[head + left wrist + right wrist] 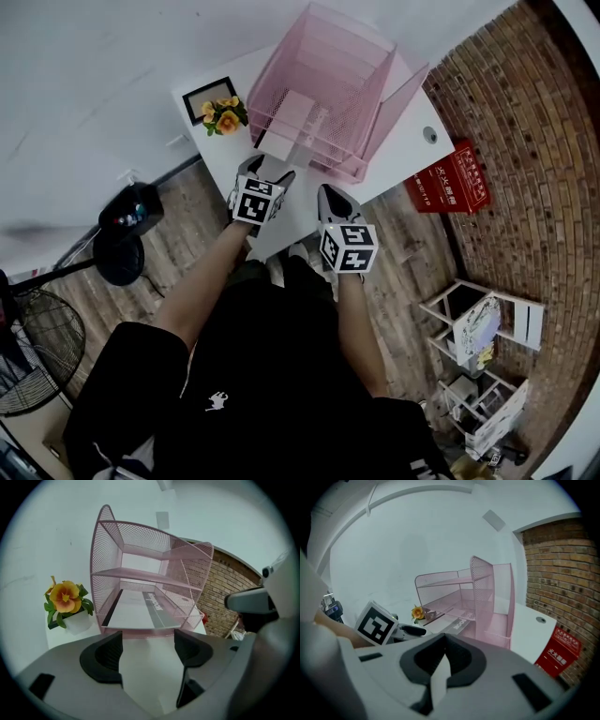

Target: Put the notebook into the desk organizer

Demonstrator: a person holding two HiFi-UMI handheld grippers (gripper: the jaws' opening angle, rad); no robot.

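Observation:
The pink mesh desk organizer (394, 94) stands on the white desk (412, 155). A pale notebook (292, 117) with a grey lettered band lies flat in its bottom tray. In the left gripper view the notebook (136, 609) rests inside the organizer (105, 564), just beyond my left gripper (147, 639), which is open with only bare desk between its jaws. My left gripper (267, 167) sits at the tray's front edge. My right gripper (326, 192) hovers beside it to the right, over the desk's near edge, and it (444, 638) is shut and empty, facing the organizer (483, 592).
A small pot of orange flowers (223, 114) and a picture frame (208, 94) stand left of the organizer. A red box (450, 178) lies on the floor by the brick wall. A fan (33, 347) and a white shelf (478, 328) flank the person.

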